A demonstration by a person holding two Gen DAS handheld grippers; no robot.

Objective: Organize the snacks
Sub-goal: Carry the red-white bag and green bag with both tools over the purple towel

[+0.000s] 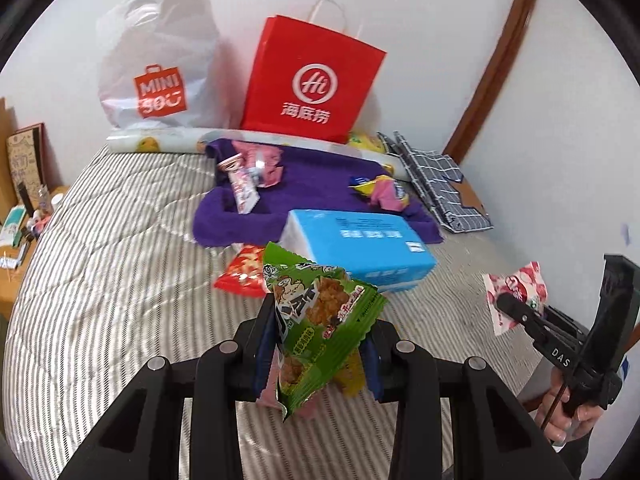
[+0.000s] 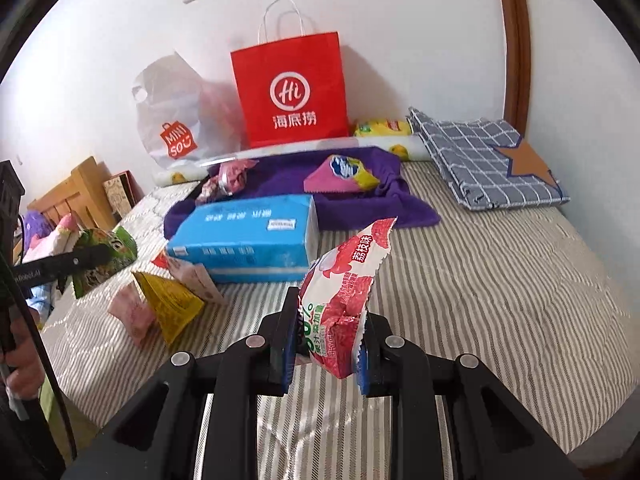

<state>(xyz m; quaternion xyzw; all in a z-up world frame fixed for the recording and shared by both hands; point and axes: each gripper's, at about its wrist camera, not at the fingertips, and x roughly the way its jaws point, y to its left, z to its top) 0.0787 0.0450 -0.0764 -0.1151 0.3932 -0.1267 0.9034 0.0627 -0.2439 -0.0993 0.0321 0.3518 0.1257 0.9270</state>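
Bedding in grey and white stripes (image 2: 480, 280) fills both views, and against the far wall a red paper bag (image 2: 290, 92) is stood upright beside a white plastic bag (image 2: 168, 120). Ahead of them a purple towel (image 2: 360, 204) is spread, with several small snack packets already lying on it, and a blue tissue pack (image 2: 244, 236) is laid along its near edge. The towel is judged to be the gathering place, so the coming move is forward and over the tissue pack for both hands.

A green snack packet (image 1: 320, 320) is pinched upright in the left gripper (image 1: 320, 344), its long axis leaning away toward the towel's left part. A red-and-white lychee snack packet (image 2: 344, 300) is clamped in the right gripper (image 2: 326, 340), likewise upright, with the towel's right part straight ahead. Neither hand is clearly nearer. Loose packets, among them a yellow packet (image 2: 168, 304), are left on the bedding just beside the tissue pack.
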